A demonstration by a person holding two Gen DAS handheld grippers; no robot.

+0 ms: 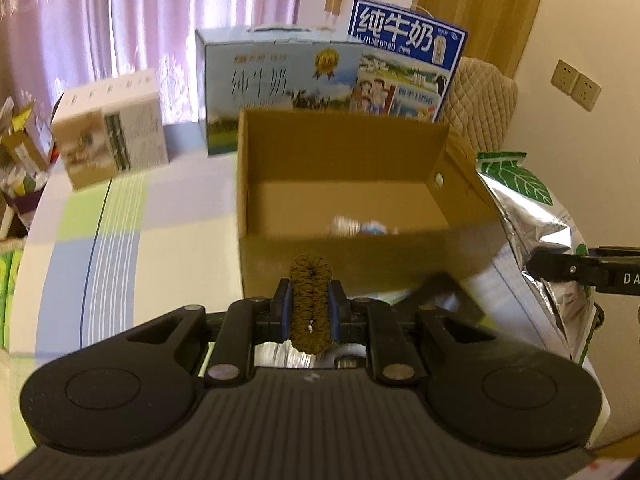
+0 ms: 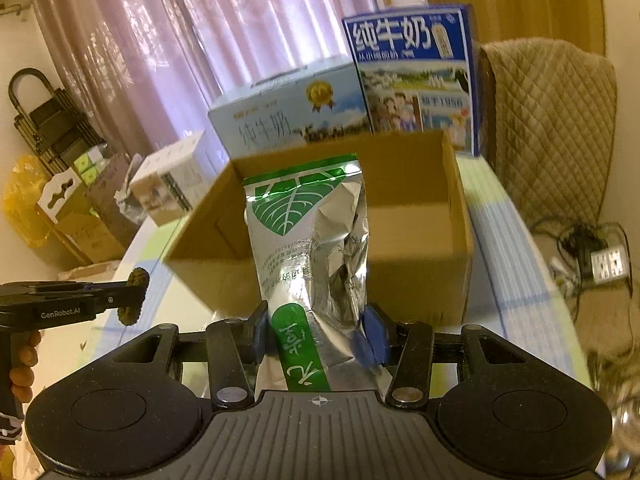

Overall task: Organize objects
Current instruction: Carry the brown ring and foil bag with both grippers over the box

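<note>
A small white and blue object [image 1: 360, 227] on the floor of the cardboard box [image 1: 344, 184] is too blurred to identify, and the box's near wall hides its lower part. The foil bag [image 2: 312, 248] covers the middle of the box interior in the right wrist view, and its lower end disappears behind the gripper body. In the left wrist view the right gripper [image 1: 536, 266] is cut off by the right edge. The small print on the white carton [image 1: 110, 146] is unreadable.
</note>
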